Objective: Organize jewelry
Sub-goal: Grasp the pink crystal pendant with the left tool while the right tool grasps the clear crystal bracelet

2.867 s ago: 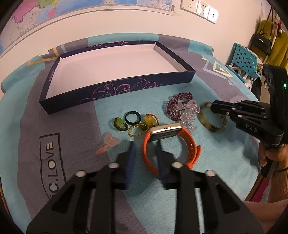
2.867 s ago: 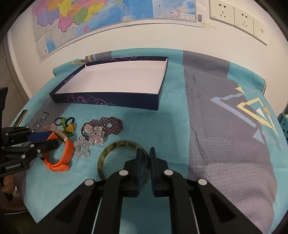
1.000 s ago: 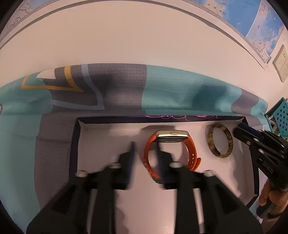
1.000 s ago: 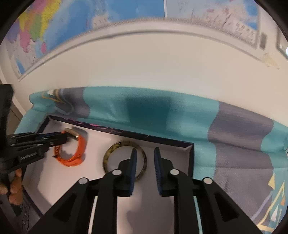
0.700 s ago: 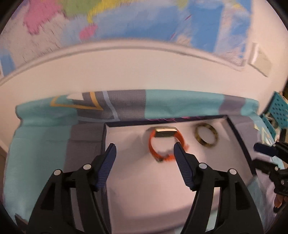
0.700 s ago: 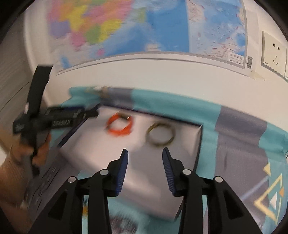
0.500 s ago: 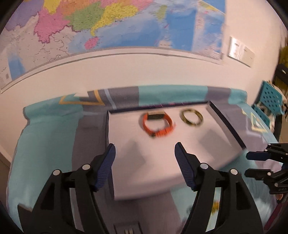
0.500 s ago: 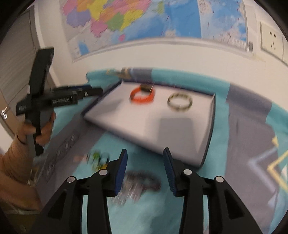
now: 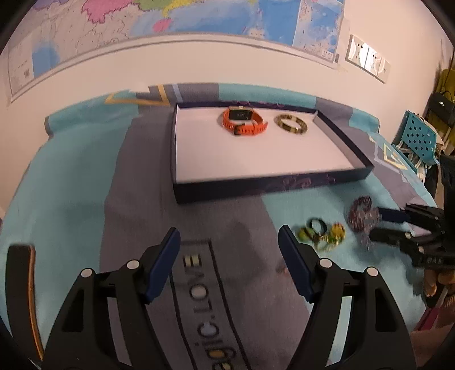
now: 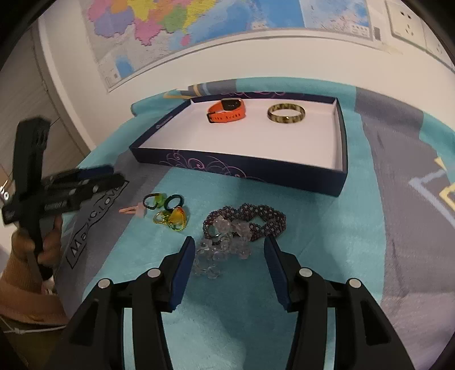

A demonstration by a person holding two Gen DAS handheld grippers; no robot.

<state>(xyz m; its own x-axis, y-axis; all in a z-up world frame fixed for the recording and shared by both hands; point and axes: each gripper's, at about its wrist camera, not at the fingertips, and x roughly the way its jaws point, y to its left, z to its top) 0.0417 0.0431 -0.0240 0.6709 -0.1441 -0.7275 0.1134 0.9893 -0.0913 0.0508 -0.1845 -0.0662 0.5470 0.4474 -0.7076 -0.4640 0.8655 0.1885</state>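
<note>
A dark blue box [image 9: 256, 186] [image 10: 342, 142] holds an orange watch [image 9: 244, 121] [image 10: 227, 111] and a brown bangle [image 9: 290, 124] [image 10: 286, 113] near its far wall. On the cloth lie coloured rings [image 9: 321, 232] [image 10: 167, 209], a purple bead bracelet [image 10: 256, 217] [image 9: 361, 212], a clear bead bracelet [image 10: 219, 254] and a pink clip [image 10: 132, 210]. My left gripper [image 9: 229, 261] is open and empty, left of the rings. My right gripper [image 10: 229, 260] is open and empty, just in front of the clear beads.
A teal and grey cloth [image 9: 71, 199] [image 10: 369, 227] covers the table. A wall with a map [image 10: 199, 17] stands behind the box. A blue perforated chair [image 9: 418, 136] is at the right. A dark strip [image 9: 20, 284] shows at the left view's left edge.
Both grippers let go of the watch and bangle in the box, opened wide and pulled back toward the loose jewelry on the cloth.
</note>
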